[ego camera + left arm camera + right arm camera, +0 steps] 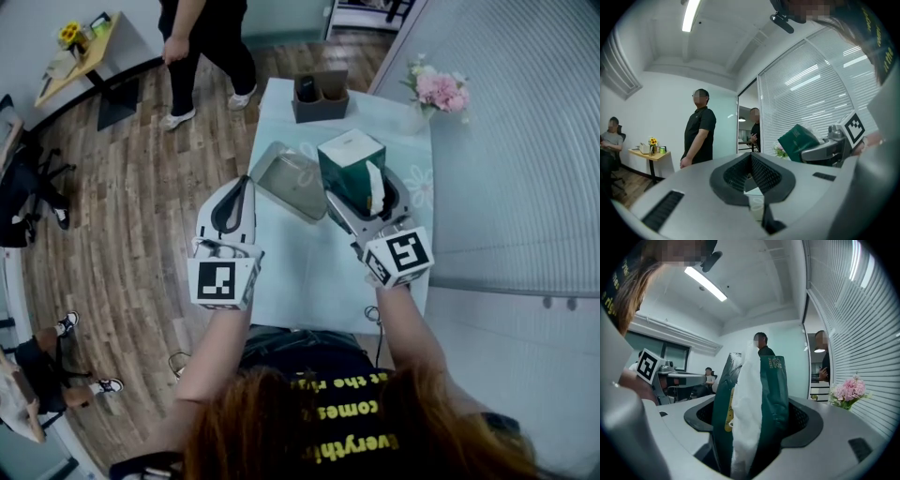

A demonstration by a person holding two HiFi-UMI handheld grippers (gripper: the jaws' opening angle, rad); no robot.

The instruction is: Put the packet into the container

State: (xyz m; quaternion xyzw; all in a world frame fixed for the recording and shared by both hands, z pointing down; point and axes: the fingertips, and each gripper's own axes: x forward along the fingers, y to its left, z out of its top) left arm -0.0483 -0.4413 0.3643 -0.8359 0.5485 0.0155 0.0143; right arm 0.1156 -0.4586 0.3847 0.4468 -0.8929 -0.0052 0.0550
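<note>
A dark green packet with white tissue sticking out of its top is held above the pale table, and my right gripper is shut on it. In the right gripper view the packet fills the space between the jaws. A grey rectangular container lies open on the table just left of the packet. My left gripper hovers at the table's left edge beside the container, shut with nothing in it. The left gripper view shows its closed jaws and the packet to the right.
A dark organiser box stands at the table's far end, with pink flowers at the far right corner. A white blind wall runs along the right. A person stands on the wooden floor beyond the table.
</note>
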